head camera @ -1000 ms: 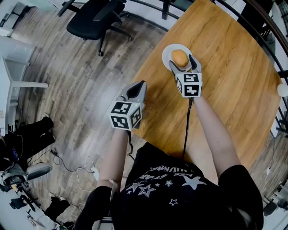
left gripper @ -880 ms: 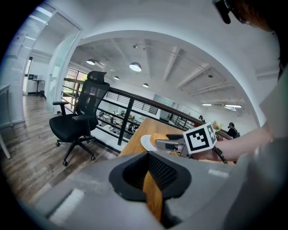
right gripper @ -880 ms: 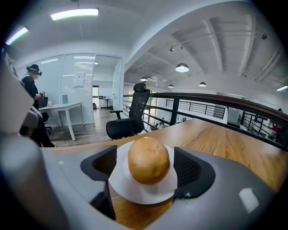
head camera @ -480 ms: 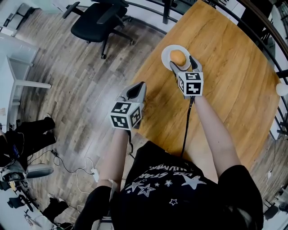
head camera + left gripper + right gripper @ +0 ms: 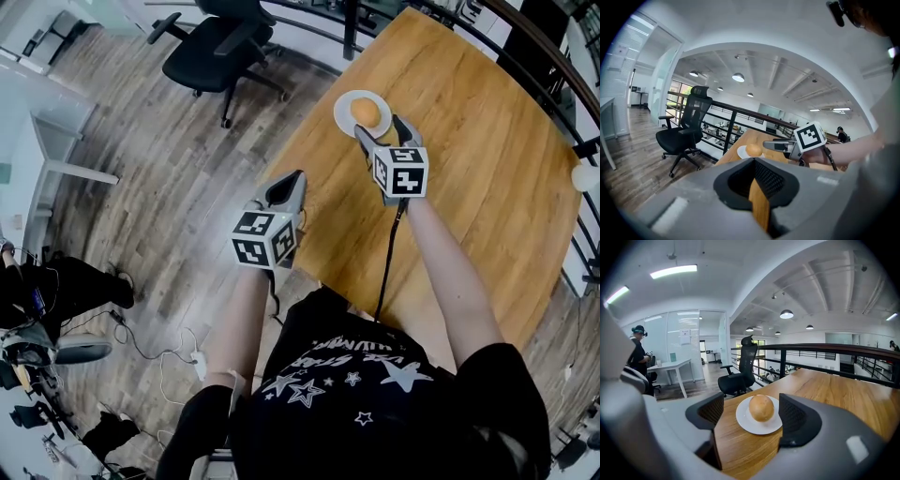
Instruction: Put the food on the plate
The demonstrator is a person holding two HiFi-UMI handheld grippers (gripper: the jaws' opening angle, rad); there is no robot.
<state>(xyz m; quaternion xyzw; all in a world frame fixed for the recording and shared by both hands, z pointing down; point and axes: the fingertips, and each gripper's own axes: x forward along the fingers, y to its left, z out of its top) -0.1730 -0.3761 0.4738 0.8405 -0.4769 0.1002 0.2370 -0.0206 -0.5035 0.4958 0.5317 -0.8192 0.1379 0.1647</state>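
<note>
Right gripper (image 5: 382, 136) first: its jaws stand wide apart with nothing between them, though they have just been closing a touch, and it hangs just on the near side of the plate (image 5: 341, 117), clear of it. A second ago those jaws sat on either side of the bun (image 5: 366, 112). Now they have drawn back toward the person and lifted, and the bun rests alone in the middle of the white plate, by the far left edge of the wooden table (image 5: 487, 159). Left gripper (image 5: 285, 186) has its jaws drawn together to a slit and carries nothing. It has hardly shifted in the head view and hovers at the table's near left edge, well apart from the plate. Farther left a black office chair (image 5: 220, 42) stands on the floor. Judged from this, the release is done and the food lies where the task wants it — only pulling the hands away seems left.
</note>
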